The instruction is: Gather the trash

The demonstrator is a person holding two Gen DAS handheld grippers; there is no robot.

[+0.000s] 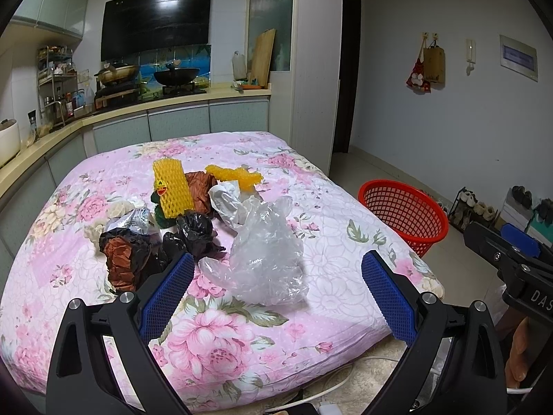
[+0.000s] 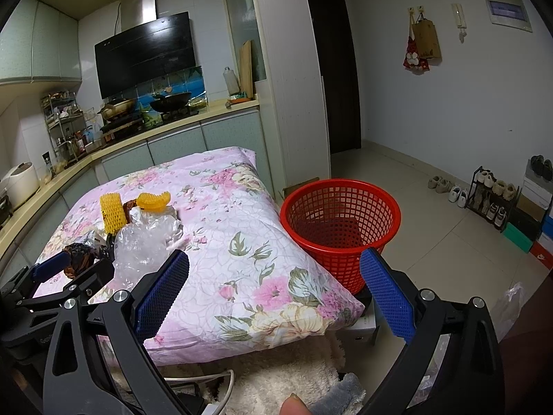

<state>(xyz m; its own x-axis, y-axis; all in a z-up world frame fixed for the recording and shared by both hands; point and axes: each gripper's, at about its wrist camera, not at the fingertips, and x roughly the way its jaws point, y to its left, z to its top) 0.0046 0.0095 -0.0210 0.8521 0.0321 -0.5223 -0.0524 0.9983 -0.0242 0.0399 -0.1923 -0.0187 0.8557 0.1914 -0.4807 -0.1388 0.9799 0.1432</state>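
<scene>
Trash lies piled on a pink floral cover point(image 1: 331, 228): a clear plastic bag point(image 1: 268, 259), a yellow foam net sleeve point(image 1: 171, 186), a second yellow foam net point(image 1: 238, 174), black crumpled plastic point(image 1: 193, 230) and brown crumpled paper point(image 1: 122, 256). My left gripper point(image 1: 278, 276) is open, its jaws on either side of the clear bag, just short of it. My right gripper point(image 2: 274, 275) is open and holds nothing, near the cover's right corner beside the red mesh basket point(image 2: 340, 223). The clear bag point(image 2: 145, 242) and the left gripper point(image 2: 55, 269) show in the right wrist view.
The red basket point(image 1: 402, 214) stands on the tiled floor right of the covered surface. A kitchen counter point(image 1: 145, 107) with pans runs behind. A shoe rack point(image 2: 490, 197) and boxes line the right wall. White cables point(image 2: 207, 380) and a fluffy rug point(image 2: 276, 380) lie below the front edge.
</scene>
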